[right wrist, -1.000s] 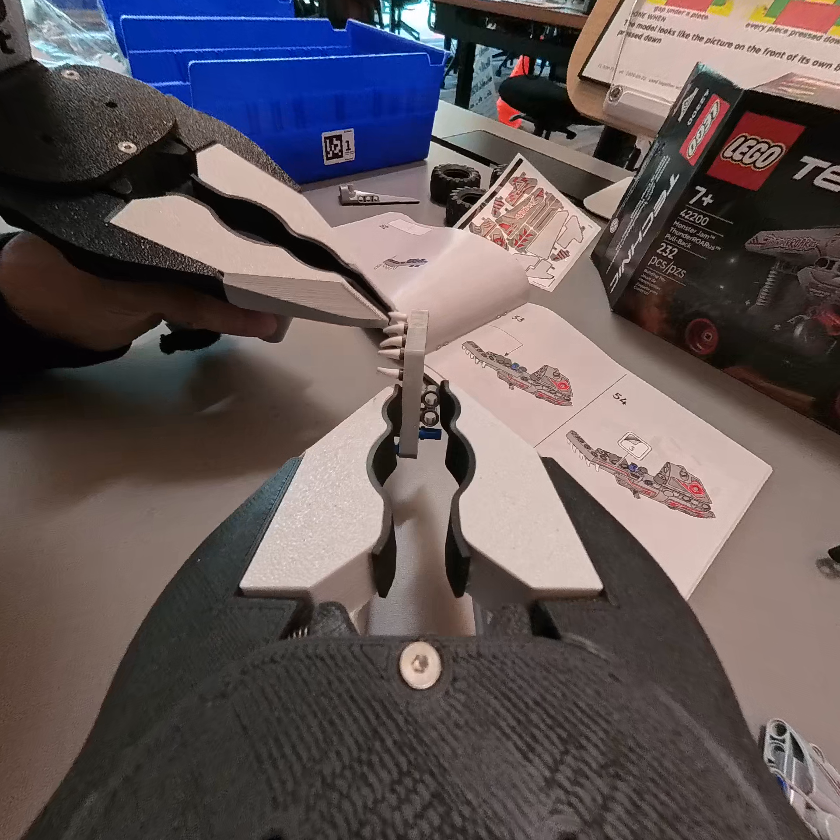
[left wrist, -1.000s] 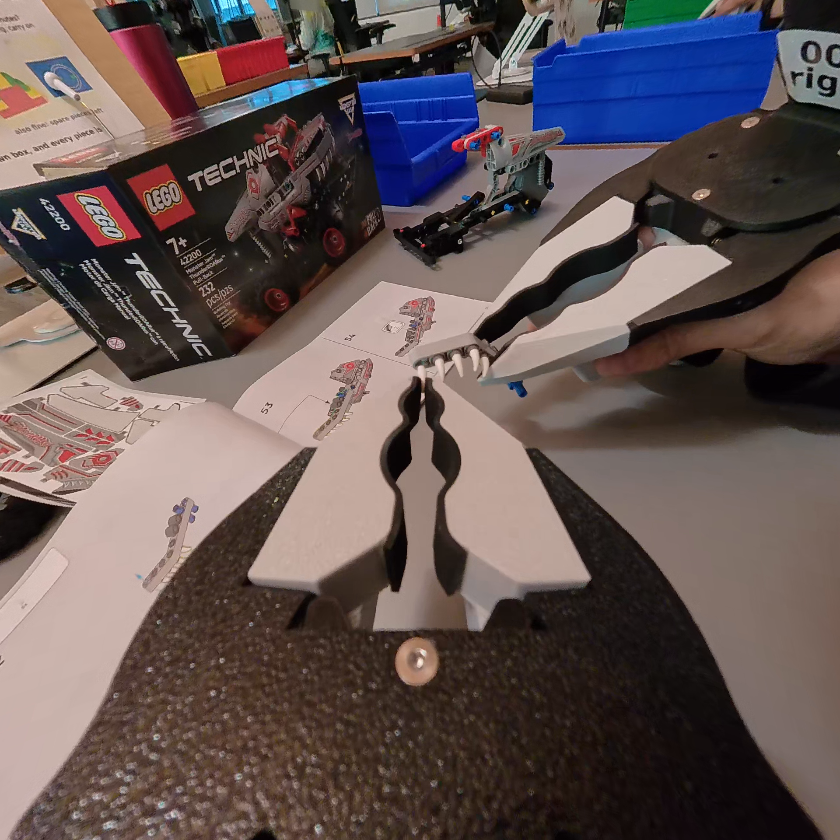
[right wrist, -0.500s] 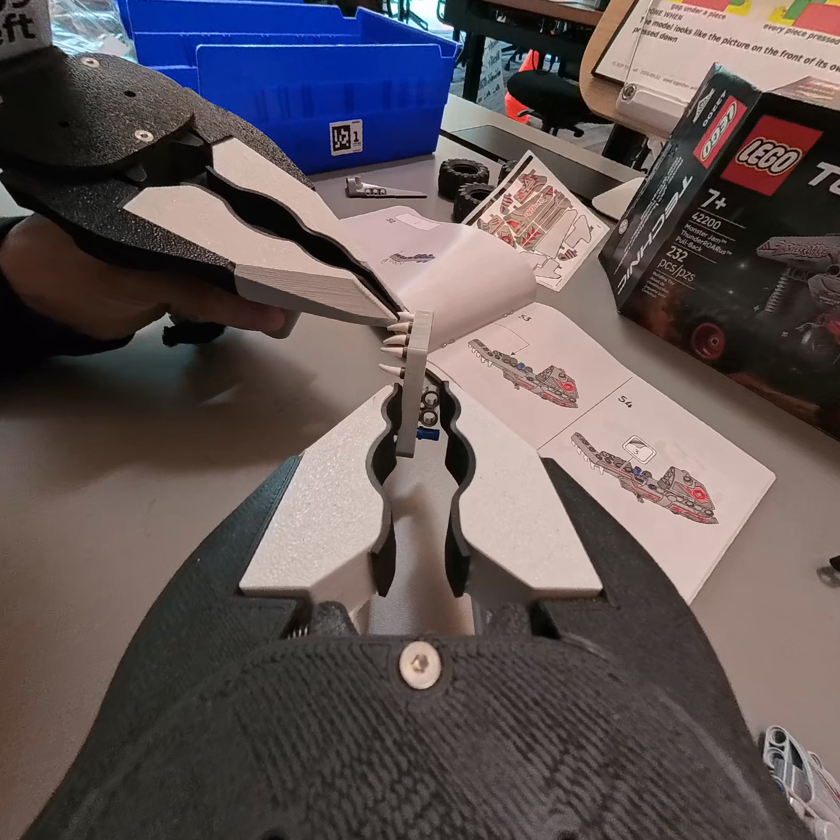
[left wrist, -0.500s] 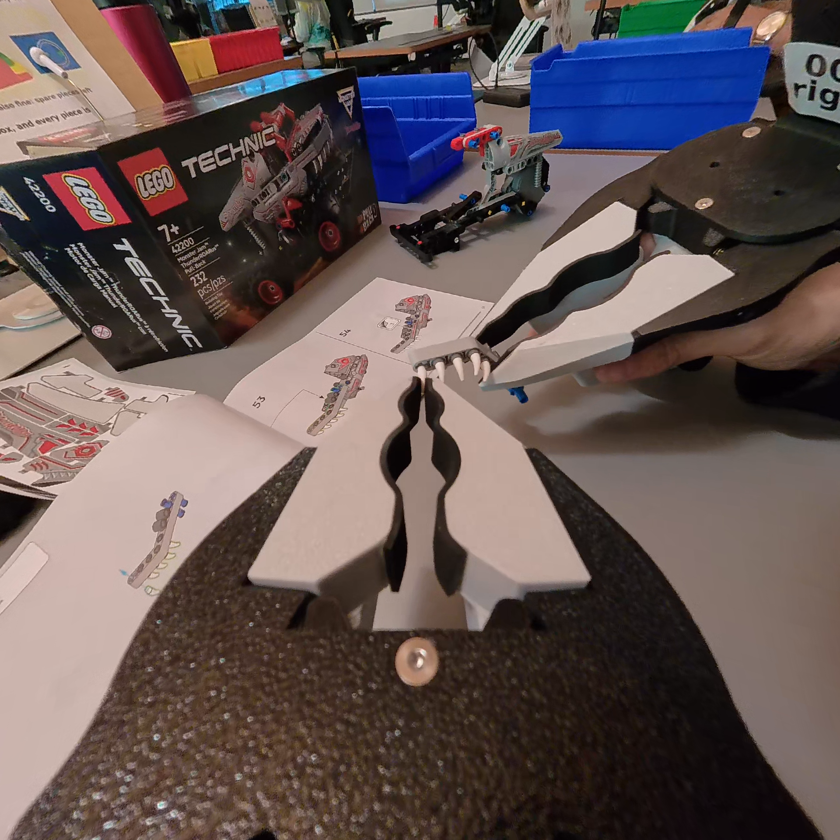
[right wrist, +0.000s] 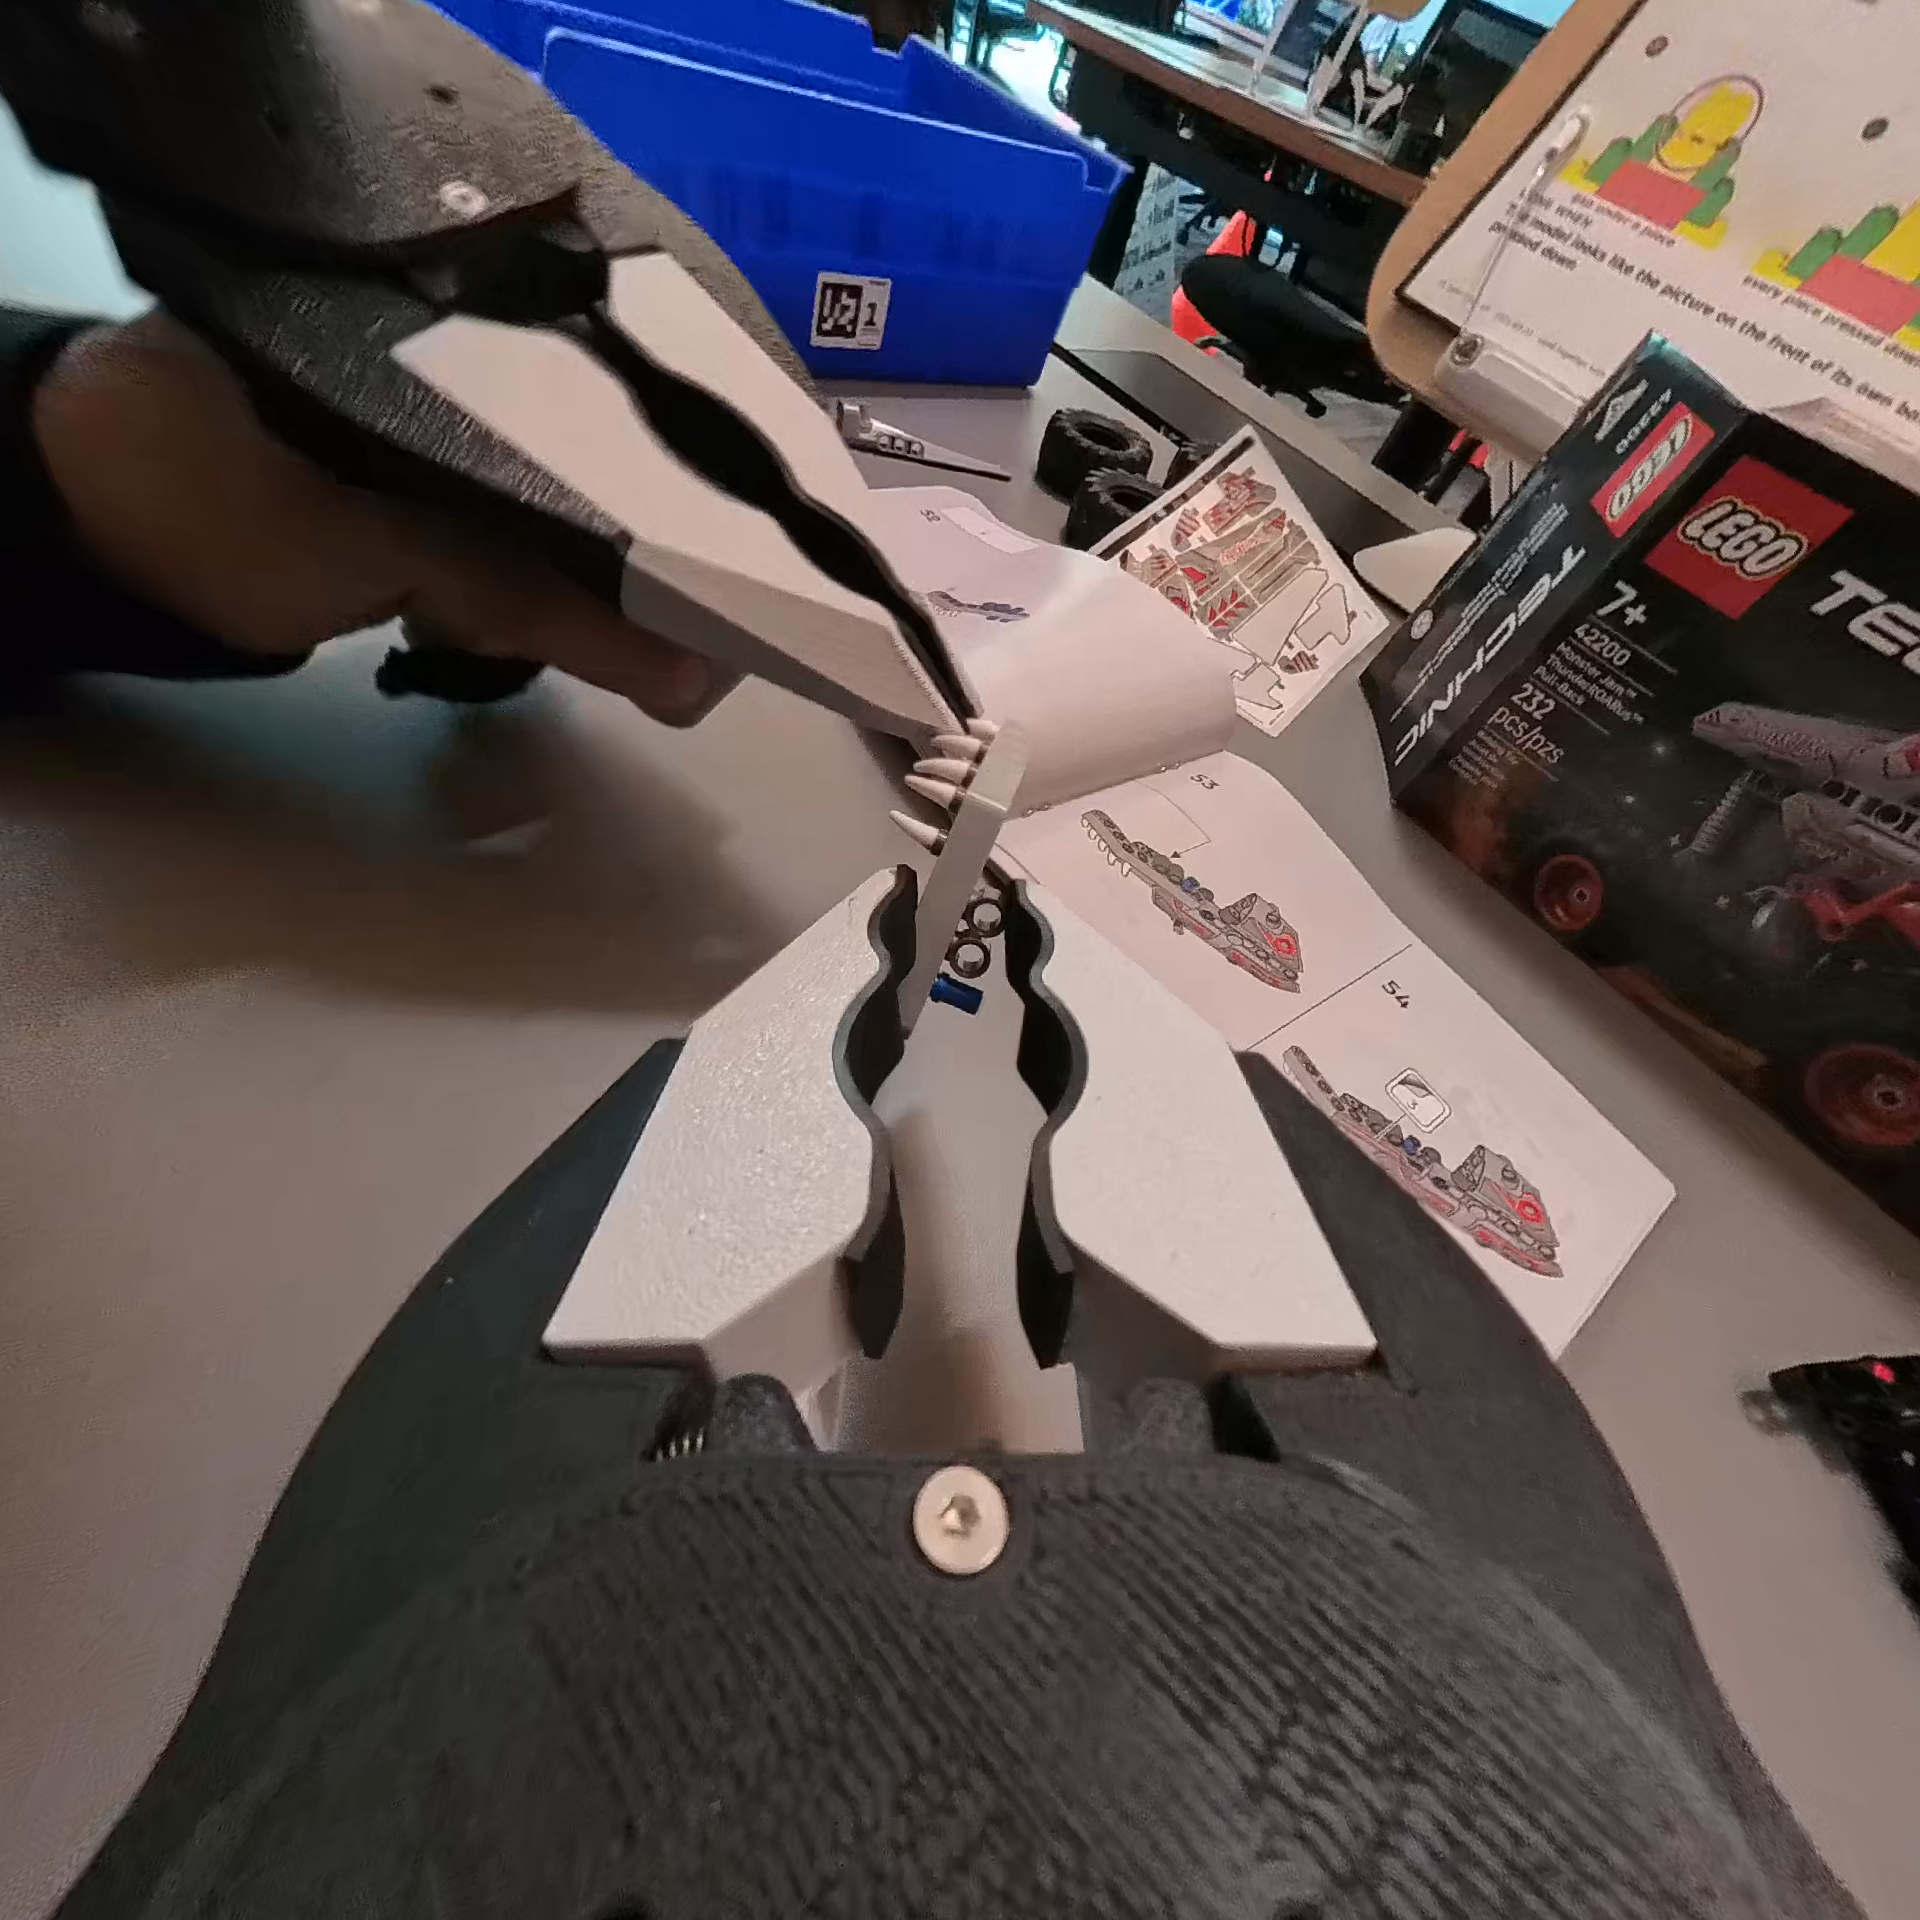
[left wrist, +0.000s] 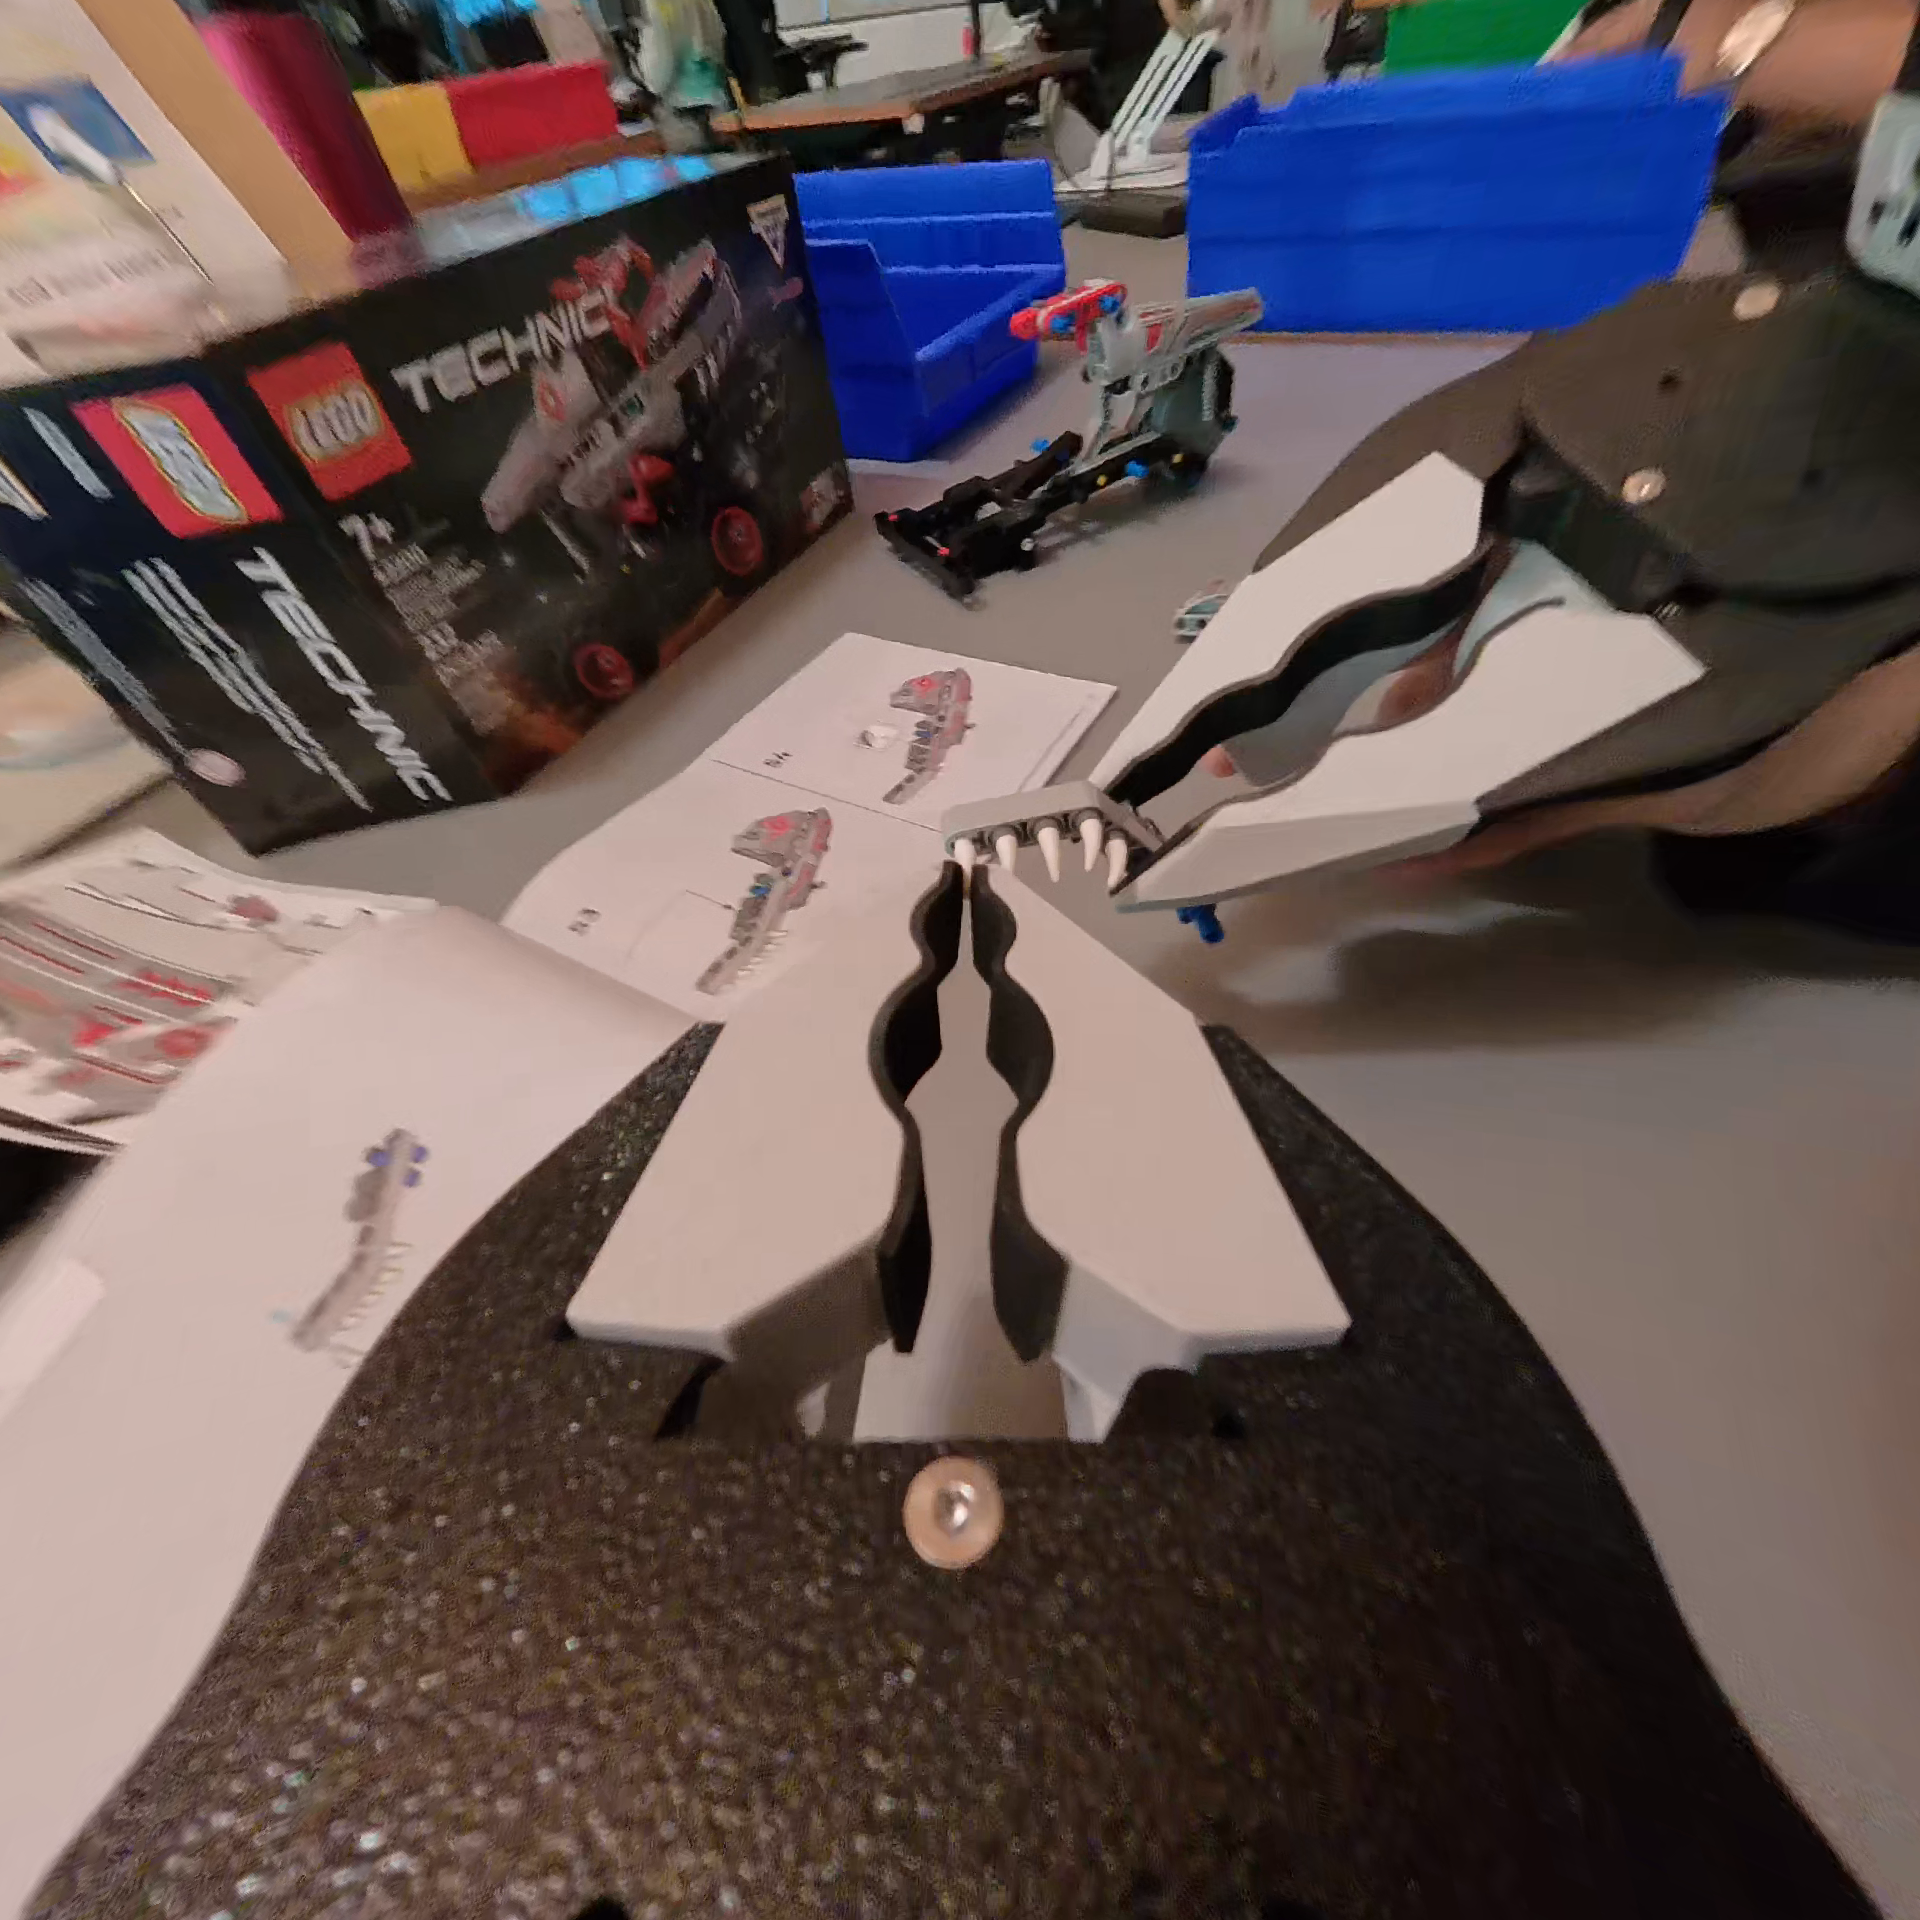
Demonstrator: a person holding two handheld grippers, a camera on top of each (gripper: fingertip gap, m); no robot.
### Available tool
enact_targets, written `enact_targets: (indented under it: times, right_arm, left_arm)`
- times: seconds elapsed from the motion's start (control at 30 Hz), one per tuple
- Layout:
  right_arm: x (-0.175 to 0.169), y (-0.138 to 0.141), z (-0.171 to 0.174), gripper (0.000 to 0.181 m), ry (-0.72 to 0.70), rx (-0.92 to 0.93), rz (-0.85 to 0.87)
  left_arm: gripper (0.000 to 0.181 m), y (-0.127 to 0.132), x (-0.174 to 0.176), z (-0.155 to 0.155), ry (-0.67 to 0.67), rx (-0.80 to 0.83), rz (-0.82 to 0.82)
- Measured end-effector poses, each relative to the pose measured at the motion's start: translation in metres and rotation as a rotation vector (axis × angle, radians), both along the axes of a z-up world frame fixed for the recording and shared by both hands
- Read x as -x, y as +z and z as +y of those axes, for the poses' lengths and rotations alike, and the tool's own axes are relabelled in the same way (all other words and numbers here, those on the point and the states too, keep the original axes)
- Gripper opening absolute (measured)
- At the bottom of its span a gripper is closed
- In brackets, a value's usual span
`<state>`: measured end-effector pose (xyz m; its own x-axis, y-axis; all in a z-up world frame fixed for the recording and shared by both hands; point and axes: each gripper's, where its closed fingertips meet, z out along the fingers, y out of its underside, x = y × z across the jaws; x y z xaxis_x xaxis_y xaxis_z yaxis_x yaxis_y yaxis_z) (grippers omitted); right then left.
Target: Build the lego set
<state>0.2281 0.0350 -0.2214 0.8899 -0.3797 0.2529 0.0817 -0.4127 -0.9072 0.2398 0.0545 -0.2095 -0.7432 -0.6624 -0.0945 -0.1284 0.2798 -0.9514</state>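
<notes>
My right gripper point(right wrist: 956, 909) is shut on a grey Lego beam point(right wrist: 971, 831) with a row of white teeth and holds it above the table, tilted. In the left wrist view the beam point(left wrist: 1044, 810) sticks out of the right gripper point(left wrist: 1138, 847), teeth pointing down. My left gripper point(left wrist: 966, 894) is closed, its tips pinching the end white tooth point(left wrist: 964, 854). In the right wrist view the left gripper point(right wrist: 961, 727) comes in from the upper left onto the teeth. Black pins and a blue pin point(right wrist: 956, 992) sit on the beam's other side.
The open instruction booklet point(left wrist: 810, 769) lies under the grippers, with a sticker sheet point(left wrist: 104, 987) to the left. The black Lego box point(left wrist: 416, 520) stands behind. A part-built chassis point(left wrist: 1091, 447), blue bins point(left wrist: 925, 301), black tyres point(right wrist: 1101, 468) and a grey wedge piece point(right wrist: 904, 436) lie farther off. The tips of both grippers are at nearly the same place.
The beam now leans over instead of standing upright between my right fingers. Both grippers have shifted slightly and the views are blurred. The left tips stay on the end tooth.
</notes>
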Motion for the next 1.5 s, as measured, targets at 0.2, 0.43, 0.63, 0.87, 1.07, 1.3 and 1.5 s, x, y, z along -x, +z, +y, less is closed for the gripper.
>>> enact_targets:
  times: [0.2, 0.43, 0.63, 0.87, 1.07, 1.3, 1.5]
  right_arm:
    - [0.006, -0.003, 0.002, 0.016, 0.048, 0.057, -0.117]
    - [0.002, -0.016, 0.002, 0.016, 0.021, 0.189, -0.287]
    - [0.007, -0.025, 0.002, 0.016, 0.051, 0.277, -0.369]
    - [0.009, -0.028, 0.002, 0.015, 0.077, 0.276, -0.351]
    - [0.0, -0.02, -0.002, 0.017, 0.029, 0.219, -0.294]
    - [0.004, -0.021, 0.001, 0.021, 0.072, 0.173, -0.119]
    - [0.006, -0.013, 0.002, 0.016, 0.094, 0.099, -0.036]
  left_arm:
    - [0.0, -0.001, 0.005, 0.0, -0.082, 0.139, 0.149]
    - [0.0, -0.015, 0.003, 0.002, -0.046, -0.121, 0.029]
    - [0.0, -0.021, 0.004, -0.001, -0.065, -0.16, 0.035]
    - [0.0, -0.02, 0.008, -0.004, -0.112, -0.172, 0.019]
    - [0.0, -0.013, 0.006, -0.005, -0.097, -0.12, 0.007]
    - [0.0, -0.011, 0.007, -0.004, -0.094, -0.1, 0.004]
    - [0.0, -0.011, 0.008, -0.005, -0.095, -0.111, -0.01]
